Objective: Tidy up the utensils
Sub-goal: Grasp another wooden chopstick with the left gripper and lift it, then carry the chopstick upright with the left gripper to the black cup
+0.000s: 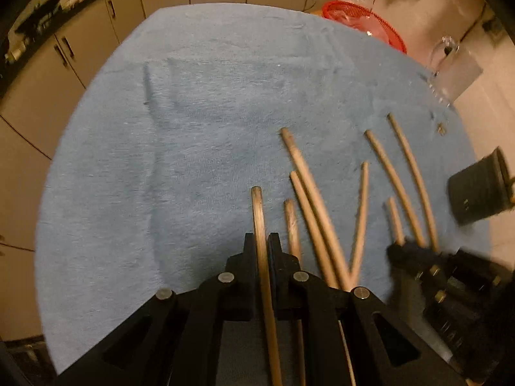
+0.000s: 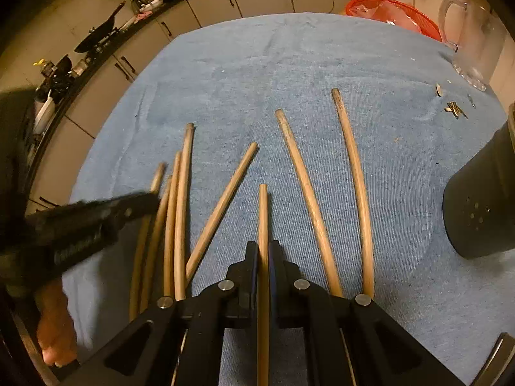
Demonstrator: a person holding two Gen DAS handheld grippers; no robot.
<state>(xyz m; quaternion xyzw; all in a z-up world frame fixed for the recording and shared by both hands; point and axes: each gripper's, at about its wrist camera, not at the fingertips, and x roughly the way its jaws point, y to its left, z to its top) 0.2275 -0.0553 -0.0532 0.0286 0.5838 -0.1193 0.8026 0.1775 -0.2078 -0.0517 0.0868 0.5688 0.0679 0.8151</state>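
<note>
Blue towel covers table | cabinets behind | left gripper, right gripper: fingers each clamp a chopstick

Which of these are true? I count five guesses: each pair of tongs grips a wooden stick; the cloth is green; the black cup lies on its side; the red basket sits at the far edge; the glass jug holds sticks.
1. Each pair of tongs grips a stick. True: the left tongs and right tongs are each shut on a wooden chopstick.
2. The cloth is green. False: it is blue.
3. The black cup lies on its side. True, as far as shows.
4. The red basket sits at the far edge. True.
5. The glass jug holds sticks. False: none show inside.
</note>
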